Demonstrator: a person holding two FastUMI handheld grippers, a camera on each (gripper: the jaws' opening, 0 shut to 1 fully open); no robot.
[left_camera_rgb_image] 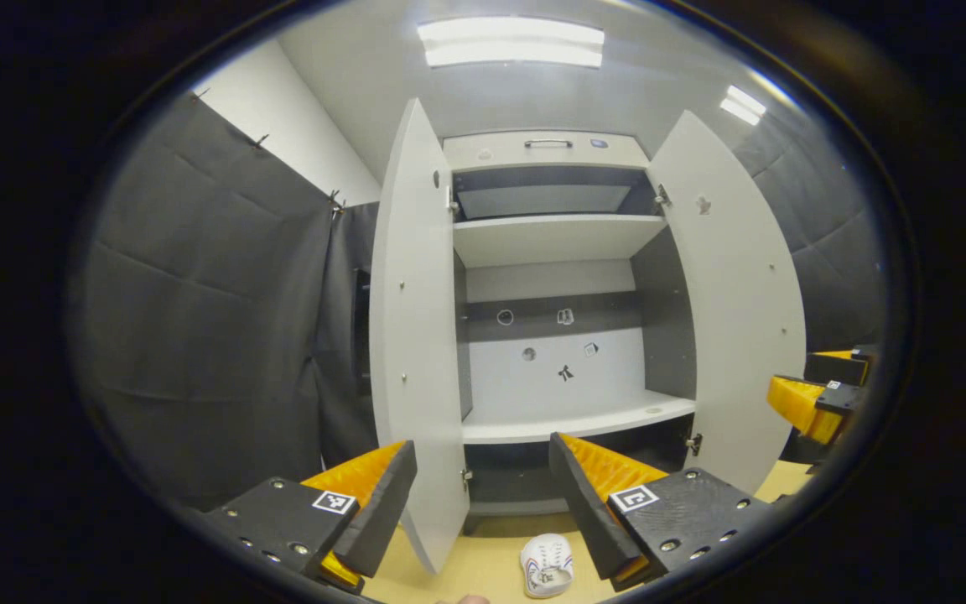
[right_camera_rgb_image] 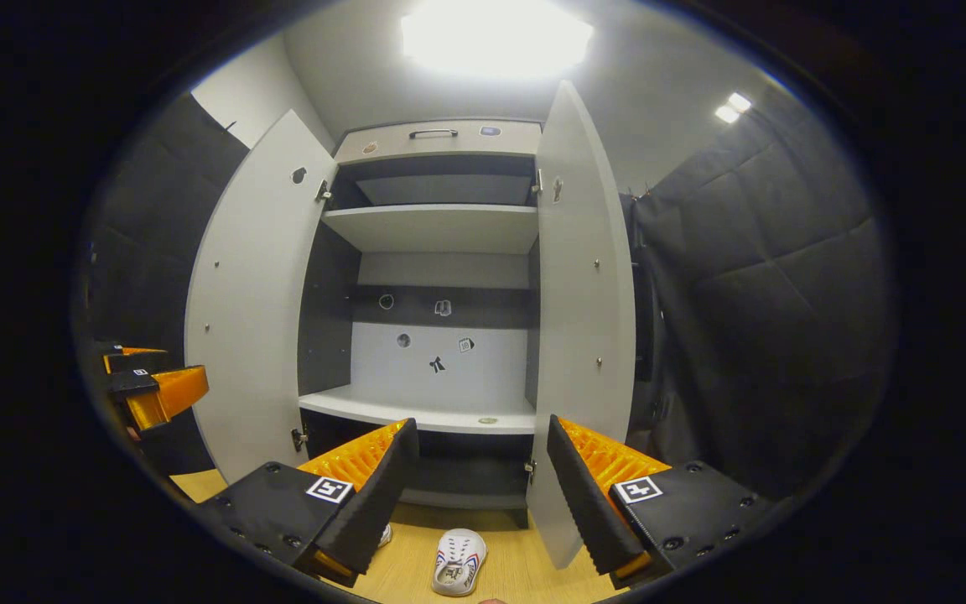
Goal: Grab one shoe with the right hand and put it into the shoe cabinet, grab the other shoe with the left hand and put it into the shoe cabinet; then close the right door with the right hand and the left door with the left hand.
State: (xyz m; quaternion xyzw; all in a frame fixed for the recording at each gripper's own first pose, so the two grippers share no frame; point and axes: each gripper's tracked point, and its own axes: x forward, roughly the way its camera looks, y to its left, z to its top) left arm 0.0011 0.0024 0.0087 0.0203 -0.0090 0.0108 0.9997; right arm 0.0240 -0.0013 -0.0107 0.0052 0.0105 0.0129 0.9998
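You are holding both tongs spread and empty in front of the shoe cabinet (left_camera_rgb_image: 550,277), the left tongs (left_camera_rgb_image: 483,495) facing its left door (left_camera_rgb_image: 416,335) and the right tongs (right_camera_rgb_image: 479,478) facing its right door (right_camera_rgb_image: 584,319); both doors are standing wide open. One white shoe (right_camera_rgb_image: 458,562) is lying on the wooden floor (right_camera_rgb_image: 525,570) just before the cabinet's bottom edge, between the doors. A second shoe (right_camera_rgb_image: 385,535) is peeking out beside your right tongs' left finger, mostly hidden.
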